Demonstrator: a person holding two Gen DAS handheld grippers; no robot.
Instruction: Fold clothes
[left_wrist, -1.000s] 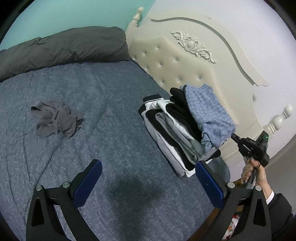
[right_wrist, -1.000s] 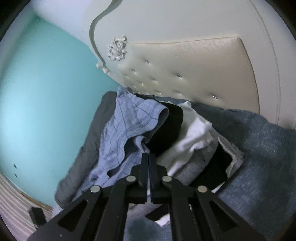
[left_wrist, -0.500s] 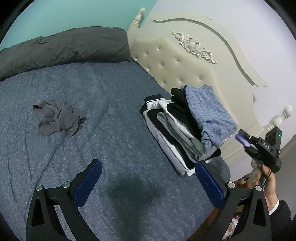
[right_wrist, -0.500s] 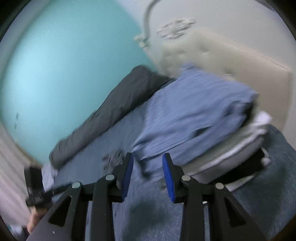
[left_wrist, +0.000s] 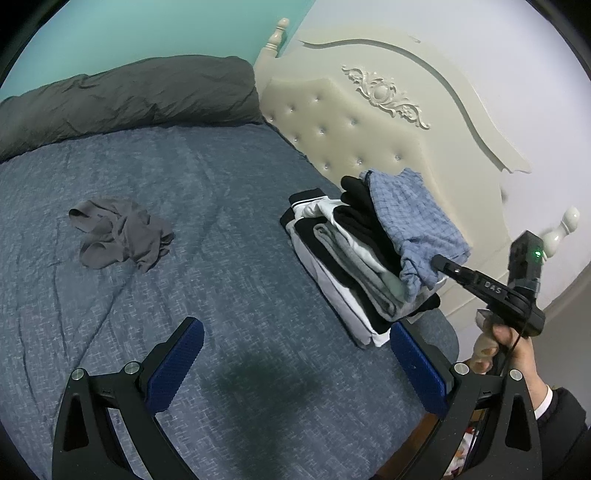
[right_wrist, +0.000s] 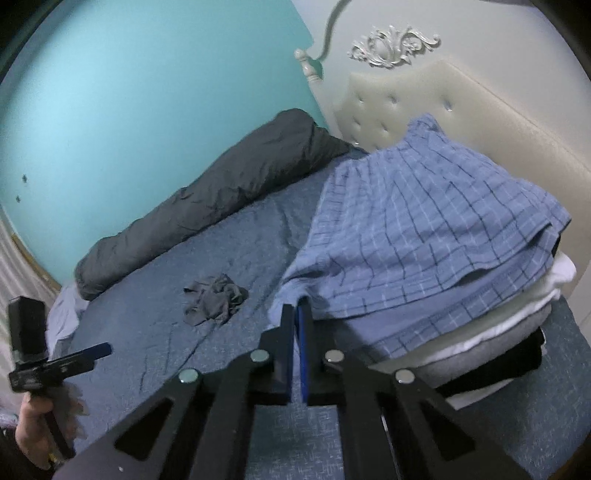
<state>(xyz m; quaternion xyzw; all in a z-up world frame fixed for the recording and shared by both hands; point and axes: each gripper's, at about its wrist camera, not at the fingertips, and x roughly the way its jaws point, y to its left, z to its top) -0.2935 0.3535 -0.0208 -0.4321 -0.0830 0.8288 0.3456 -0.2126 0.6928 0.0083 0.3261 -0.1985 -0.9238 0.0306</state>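
— Where is our next piece?
— The crumpled grey garment (left_wrist: 122, 236) lies loose on the bed (left_wrist: 229, 173), well apart from the folded stack (left_wrist: 351, 266) by the headboard
— Which of our claws is nearer?
— The left gripper (left_wrist: 295, 326). It hangs over bare cover with its jaws spread wide and empty, and the garment lies ahead of it and off to its left
— And the right gripper (right_wrist: 295, 317)?
— It sits at the hem of the blue checked shorts (left_wrist: 410, 210) on top of the stack. Its jaws have just been closing and are pressed together; we cannot tell whether any cloth is caught between them
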